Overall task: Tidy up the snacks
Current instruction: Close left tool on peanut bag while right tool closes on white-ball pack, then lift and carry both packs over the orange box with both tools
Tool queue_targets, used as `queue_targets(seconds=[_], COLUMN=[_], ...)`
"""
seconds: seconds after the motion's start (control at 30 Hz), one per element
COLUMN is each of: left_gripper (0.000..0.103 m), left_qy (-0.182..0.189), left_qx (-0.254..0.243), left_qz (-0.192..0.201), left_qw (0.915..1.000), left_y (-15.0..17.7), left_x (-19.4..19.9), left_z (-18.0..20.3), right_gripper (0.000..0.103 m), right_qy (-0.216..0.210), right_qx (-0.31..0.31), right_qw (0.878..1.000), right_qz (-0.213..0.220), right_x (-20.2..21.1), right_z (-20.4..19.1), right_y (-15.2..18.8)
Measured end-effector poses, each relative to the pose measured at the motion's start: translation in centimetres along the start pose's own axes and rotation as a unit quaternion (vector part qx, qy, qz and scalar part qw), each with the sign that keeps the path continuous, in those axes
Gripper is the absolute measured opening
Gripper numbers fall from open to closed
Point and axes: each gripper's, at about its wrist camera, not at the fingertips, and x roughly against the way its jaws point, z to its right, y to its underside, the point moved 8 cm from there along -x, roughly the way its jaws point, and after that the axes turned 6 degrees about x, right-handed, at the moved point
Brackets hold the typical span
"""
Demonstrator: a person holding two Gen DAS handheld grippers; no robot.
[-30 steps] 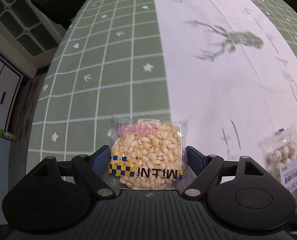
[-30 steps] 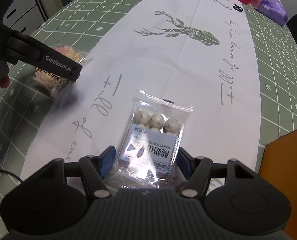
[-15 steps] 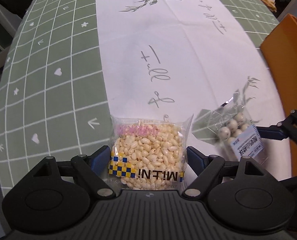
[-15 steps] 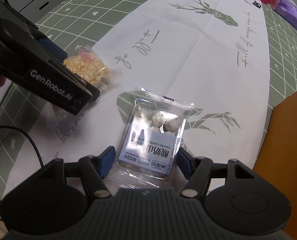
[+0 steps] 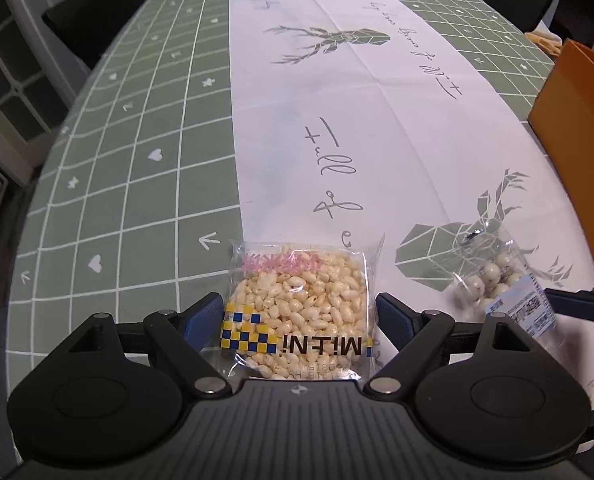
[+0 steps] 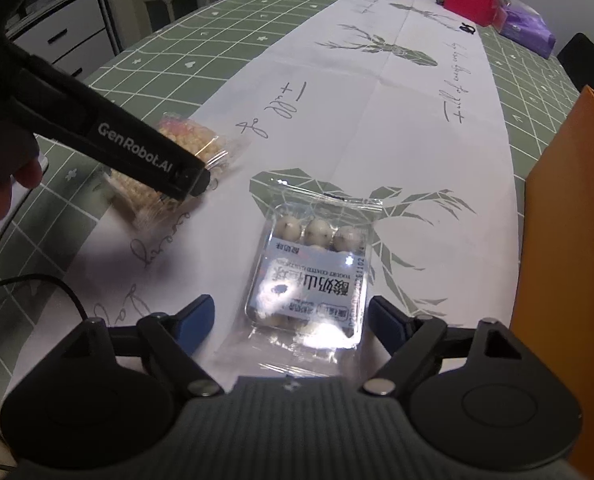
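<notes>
A clear packet of puffed rice with a yellow-blue checkered band (image 5: 297,312) sits clamped in the left gripper (image 5: 299,316) above the white deer-print runner (image 5: 337,120); beside it, the right gripper (image 6: 289,320) pinches a transparent pouch of pale yogurt balls (image 6: 313,264), near an orange box (image 6: 569,240)

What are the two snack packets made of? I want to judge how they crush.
Puffed-grain packet: looks like thin, clear, glossy plastic film; the grains show through and its sealed edges crinkle. Yogurt-ball packet: also clear plastic film, shinier, with bright glare; a printed label covers its lower half. Both seem soft and easily deformed.
</notes>
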Motion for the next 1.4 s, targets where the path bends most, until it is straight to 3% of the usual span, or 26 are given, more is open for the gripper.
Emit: queue_targets(seconds=[0.23, 0.37, 0.47, 0.6, 0.7, 1.2, 1.4], left_gripper=[0.1, 0.103, 0.103, 0.098, 0.094, 0.093, 0.093], left_qy=[-0.026, -0.012, 0.02, 0.02, 0.016, 0.024, 0.029], left_qx=[-0.027, 0.015, 0.067, 0.066, 0.066, 0.062, 0.072], left_qz=[0.056, 0.062, 0.065, 0.077, 0.079, 0.051, 0.044], left_qw=[0.9977, 0.9979, 0.9954, 0.9947, 0.9945, 0.9965, 0.9961], left_y=[0.9, 1.3, 1.6, 1.9, 2.1, 4.3, 5.5], left_x=[0.1, -0.6, -0.9, -0.6, -0.4, 0.9, 2.0], left_z=[-0.1, -1.5, -2.7, -2.6, -2.4, -0.2, 0.5], right_gripper=[0.083, 0.079, 0.072, 0.072, 0.061, 0.059, 0.059], right_qy=[-0.03, -0.039, -0.016, -0.011, 0.004, -0.004, 0.009], right_qx=[-0.081, -0.099, -0.081, -0.064, -0.04, -0.02, 0.009], right_qw=[0.996, 0.993, 0.995, 0.996, 0.997, 0.999, 0.998], right_qz=[0.039, 0.054, 0.058, 0.067, 0.072, 0.048, 0.057], right_x=[1.0, 0.9, 0.8, 0.8, 0.9, 1.5, 3.4], right_z=[1.4, 1.6, 1.7, 1.4, 1.0, -0.2, -1.0], right_y=[0.5, 0.3, 0.3, 0.4, 0.6, 1.5, 1.9])
